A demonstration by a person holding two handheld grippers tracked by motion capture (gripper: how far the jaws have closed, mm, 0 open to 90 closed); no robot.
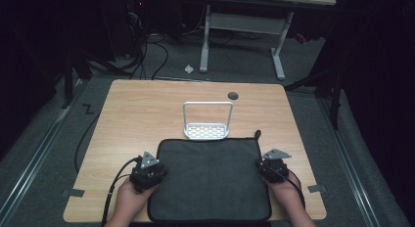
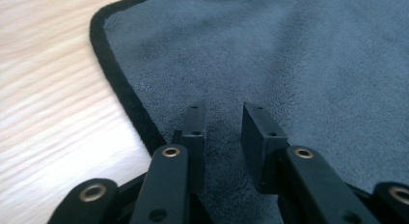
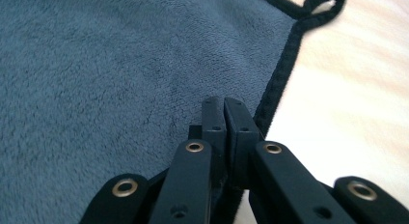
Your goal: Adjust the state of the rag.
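A soft, light grey cloth (image 1: 209,178) lies flat on the counter (image 1: 137,114), likely limp and best pinched at its bound side edges, where the left claw (image 2: 223,119) stands parted over the pile and the right claw (image 3: 224,113) is closed, empty.

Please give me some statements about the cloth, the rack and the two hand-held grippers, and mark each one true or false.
1. The grey cloth lies flat on the table. True.
2. The white rack stands on the cloth. False: it stands on bare wood beyond the far edge.
3. The left hand-held gripper has its jaws apart. True.
4. The right hand-held gripper has its jaws wide open. False: they are together.
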